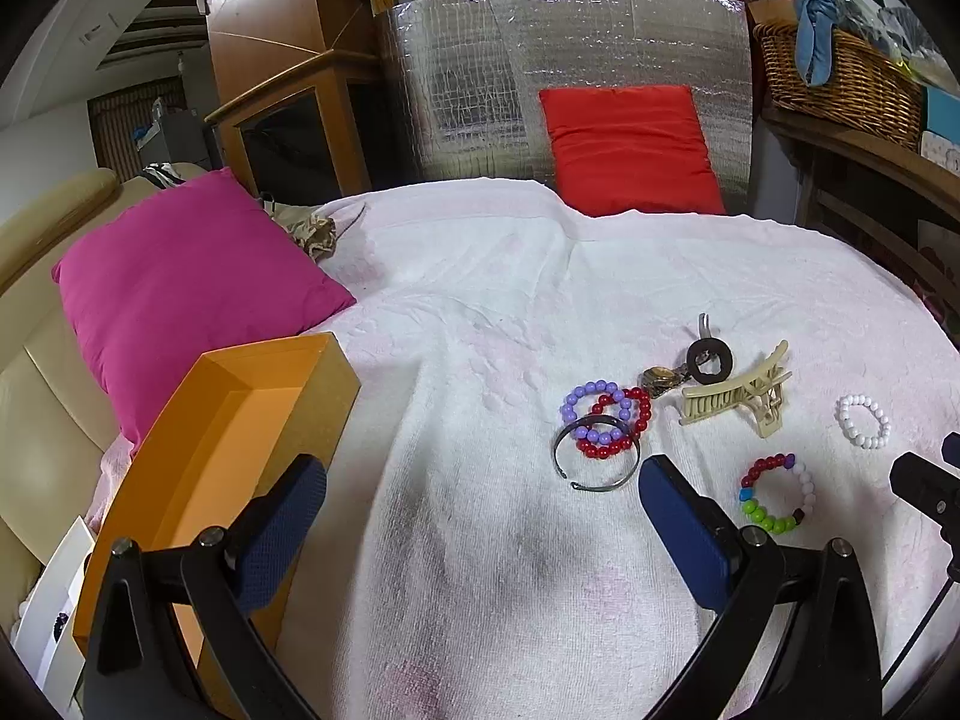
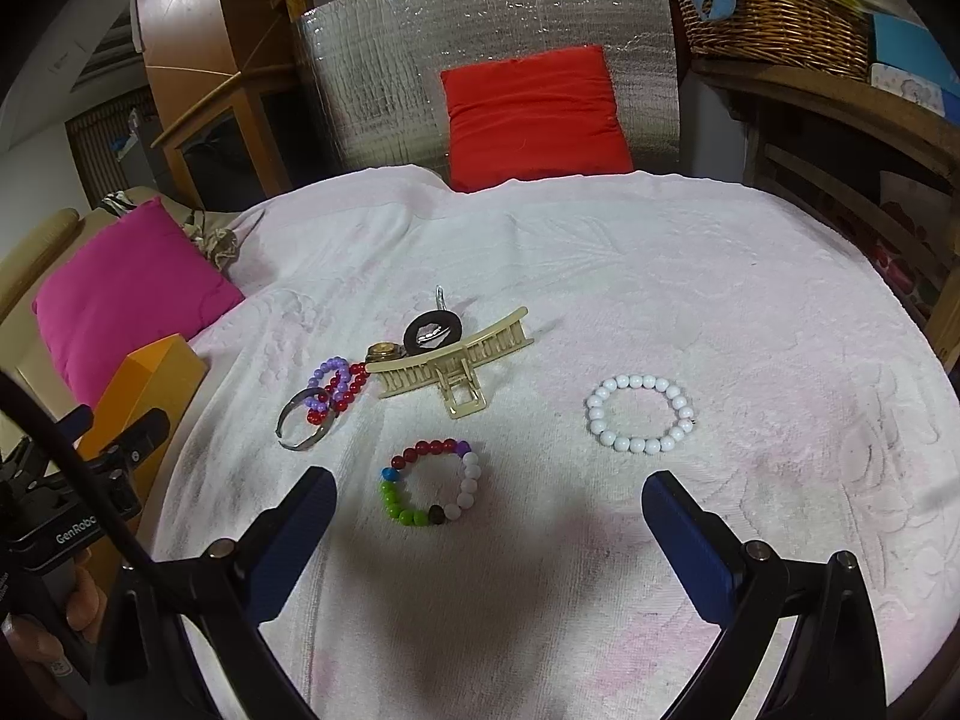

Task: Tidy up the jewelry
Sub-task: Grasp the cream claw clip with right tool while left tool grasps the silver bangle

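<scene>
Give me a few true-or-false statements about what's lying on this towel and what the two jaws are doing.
1. The orange box has jewelry in it. False: what shows of its inside is empty.
2. The white bead bracelet lies alone, apart from the other pieces. True.
3. The purple bead bracelet and the red bead bracelet overlap. True.
4. The right gripper is clamped on the multicolored bracelet. False: its jaws stand wide open, holding nothing.
5. The cream hair claw sits inside the wicker basket. False: it lies on the white towel.
</scene>
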`<action>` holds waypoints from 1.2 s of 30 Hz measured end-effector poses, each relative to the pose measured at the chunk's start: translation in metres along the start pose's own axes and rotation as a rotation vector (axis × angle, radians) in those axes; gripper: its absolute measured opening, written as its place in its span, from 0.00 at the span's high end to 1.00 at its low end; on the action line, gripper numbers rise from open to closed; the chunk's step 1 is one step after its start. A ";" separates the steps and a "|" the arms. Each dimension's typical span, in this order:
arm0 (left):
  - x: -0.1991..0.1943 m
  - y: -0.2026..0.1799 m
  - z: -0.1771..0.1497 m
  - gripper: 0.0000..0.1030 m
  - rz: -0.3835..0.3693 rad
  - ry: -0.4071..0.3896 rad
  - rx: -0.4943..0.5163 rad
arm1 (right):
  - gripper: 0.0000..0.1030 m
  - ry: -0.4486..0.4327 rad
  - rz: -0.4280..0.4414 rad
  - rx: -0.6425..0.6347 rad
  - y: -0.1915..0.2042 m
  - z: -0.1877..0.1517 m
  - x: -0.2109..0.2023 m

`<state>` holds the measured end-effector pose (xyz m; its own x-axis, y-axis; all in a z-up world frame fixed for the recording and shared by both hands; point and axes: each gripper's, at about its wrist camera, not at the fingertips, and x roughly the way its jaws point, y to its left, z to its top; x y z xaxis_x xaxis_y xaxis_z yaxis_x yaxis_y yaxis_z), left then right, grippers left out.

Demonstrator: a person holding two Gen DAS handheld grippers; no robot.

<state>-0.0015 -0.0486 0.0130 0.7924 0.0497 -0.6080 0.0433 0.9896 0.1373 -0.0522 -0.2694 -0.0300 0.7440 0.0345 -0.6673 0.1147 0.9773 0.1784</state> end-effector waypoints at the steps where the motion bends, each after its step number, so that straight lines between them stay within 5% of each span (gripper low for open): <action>1: 0.001 0.000 -0.001 0.00 0.000 0.001 0.000 | 0.00 0.001 0.001 0.000 0.000 0.000 0.000; 13: 0.010 0.001 0.002 0.00 0.007 0.017 -0.004 | 0.00 0.002 0.007 0.003 -0.001 0.006 0.000; 22: 0.049 0.017 0.013 0.00 0.023 0.101 -0.012 | 0.05 0.044 0.062 0.057 -0.005 0.036 0.042; 30: 0.084 0.005 0.012 0.00 -0.036 0.197 0.053 | 0.26 0.159 0.078 -0.025 0.013 0.051 0.109; 32: 0.092 0.001 0.013 0.00 -0.069 0.220 0.059 | 0.28 0.196 0.063 -0.051 0.015 0.050 0.126; 36: 0.107 -0.009 0.011 0.00 -0.178 0.290 0.039 | 0.47 0.248 0.051 -0.082 0.020 0.048 0.150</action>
<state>0.0897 -0.0532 -0.0453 0.5647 -0.0816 -0.8212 0.1932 0.9805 0.0355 0.0933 -0.2549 -0.0917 0.5622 0.1244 -0.8176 0.0201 0.9863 0.1639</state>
